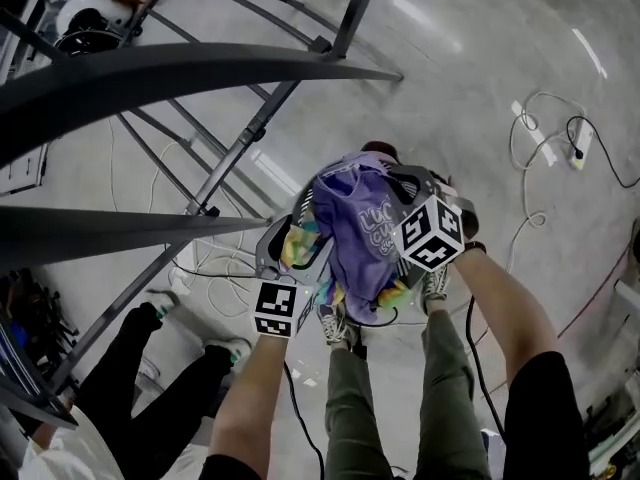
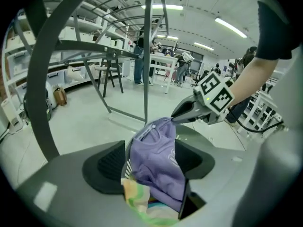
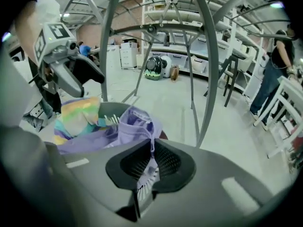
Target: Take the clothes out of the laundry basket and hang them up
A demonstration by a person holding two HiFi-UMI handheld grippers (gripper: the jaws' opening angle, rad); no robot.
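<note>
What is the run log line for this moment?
left claw: shut on purple shirt | right claw: shut on purple shirt | status: not yet hung on rack

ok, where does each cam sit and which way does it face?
Head view: on the person's head, facing steeply down at the shirt held by the left hand-held gripper and right hand-held gripper; forearms and legs show.
Left gripper view: on the left hand-held gripper, looking along its jaws, shut on the shirt; the right one shows opposite.
Right gripper view: on the right hand-held gripper, jaws pinching the shirt; the left one shows upper left.
Shared: all three see the shirt and rack.
</note>
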